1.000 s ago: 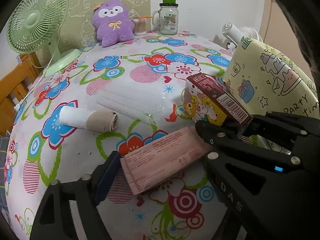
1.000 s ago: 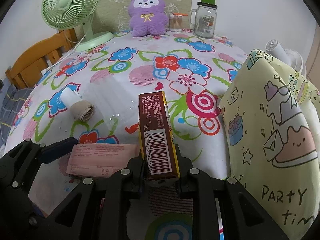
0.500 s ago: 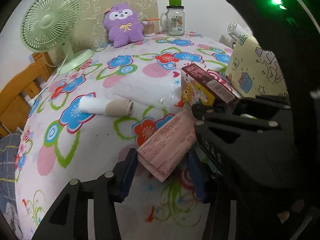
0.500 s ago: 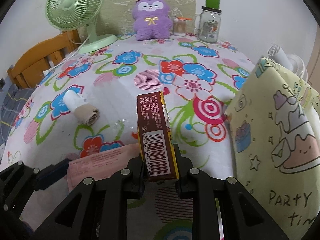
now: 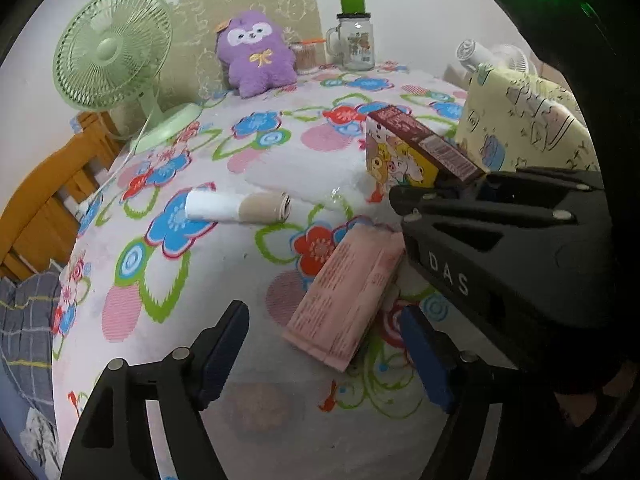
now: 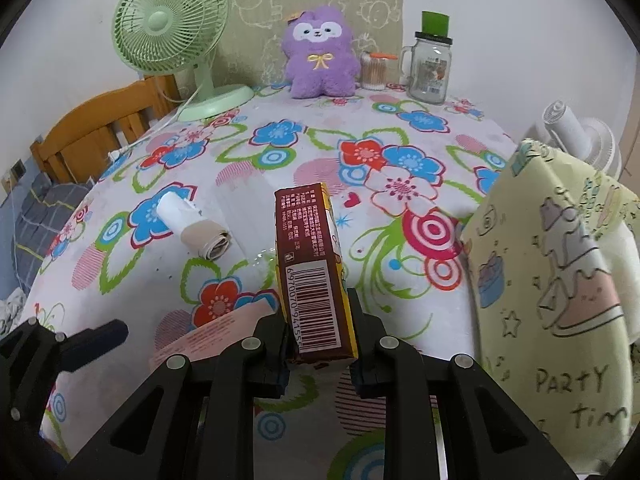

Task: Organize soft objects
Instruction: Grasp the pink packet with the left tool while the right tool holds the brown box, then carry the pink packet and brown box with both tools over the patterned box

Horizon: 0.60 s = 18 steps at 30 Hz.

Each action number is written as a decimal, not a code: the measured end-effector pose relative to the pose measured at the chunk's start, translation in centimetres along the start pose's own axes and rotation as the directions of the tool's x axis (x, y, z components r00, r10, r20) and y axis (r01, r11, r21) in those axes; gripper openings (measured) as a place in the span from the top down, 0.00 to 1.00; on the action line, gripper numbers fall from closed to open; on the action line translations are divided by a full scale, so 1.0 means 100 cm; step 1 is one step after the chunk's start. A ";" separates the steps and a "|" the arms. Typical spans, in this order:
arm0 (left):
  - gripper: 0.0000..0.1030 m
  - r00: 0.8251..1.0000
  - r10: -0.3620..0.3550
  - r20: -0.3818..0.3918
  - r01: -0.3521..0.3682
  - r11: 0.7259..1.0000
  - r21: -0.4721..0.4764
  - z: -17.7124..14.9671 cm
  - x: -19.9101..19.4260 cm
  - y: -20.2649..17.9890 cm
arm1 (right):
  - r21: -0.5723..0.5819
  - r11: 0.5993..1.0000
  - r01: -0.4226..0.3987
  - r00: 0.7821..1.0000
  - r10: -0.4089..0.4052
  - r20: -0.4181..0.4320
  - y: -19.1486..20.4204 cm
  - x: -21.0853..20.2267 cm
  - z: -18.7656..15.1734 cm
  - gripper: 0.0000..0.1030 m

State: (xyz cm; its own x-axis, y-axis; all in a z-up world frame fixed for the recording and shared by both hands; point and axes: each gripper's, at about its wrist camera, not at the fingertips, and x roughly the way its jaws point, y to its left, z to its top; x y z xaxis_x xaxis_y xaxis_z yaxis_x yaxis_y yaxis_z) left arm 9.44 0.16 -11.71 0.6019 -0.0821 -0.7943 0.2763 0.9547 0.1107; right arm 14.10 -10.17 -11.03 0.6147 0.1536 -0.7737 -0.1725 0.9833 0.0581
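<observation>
Brown rectangular cardboard box [image 6: 316,276] sits clamped in the right tongs [image 6: 318,344] above the floral tabletop [image 6: 280,160]; the left tongs [image 5: 324,344] are opening around a flat, soft pink plastic packet [image 5: 352,292] lying near.

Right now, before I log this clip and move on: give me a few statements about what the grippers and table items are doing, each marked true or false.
1. The right gripper clamps a brown box. True.
2. The left gripper squeezes the pink packet. False: its jaws are opening and the packet lies on the tablecloth between them.
3. The purple plush sits at the far edge beside the green fan. True.
4. The rolled cloth is inside the yellow bag. False: it lies on the tablecloth.
</observation>
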 end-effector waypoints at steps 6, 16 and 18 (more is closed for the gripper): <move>0.21 0.999 -0.037 0.017 0.036 0.999 0.032 0.010 0.006 -0.002 | 0.018 1.000 0.023 1.000 -0.023 -0.003 -0.008 -0.001 0.001 0.76; 0.58 0.989 -0.145 -0.001 0.145 0.989 0.021 0.016 0.021 -0.003 | 0.014 0.999 0.034 0.999 -0.033 -0.023 -0.008 0.003 0.000 0.76; 0.59 0.990 -0.142 0.004 0.142 0.990 0.023 0.016 0.020 -0.004 | 0.010 0.999 0.038 0.999 -0.038 -0.027 -0.008 0.003 -0.001 0.76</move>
State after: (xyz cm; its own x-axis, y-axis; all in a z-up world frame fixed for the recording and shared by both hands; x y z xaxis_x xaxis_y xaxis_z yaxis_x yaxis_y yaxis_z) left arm 11.71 -0.81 -12.43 0.5600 -0.2180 -0.7993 0.3760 0.9266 0.0107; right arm 14.32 -10.90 -11.35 0.5996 0.1135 -0.7922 -0.1409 0.9894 0.0351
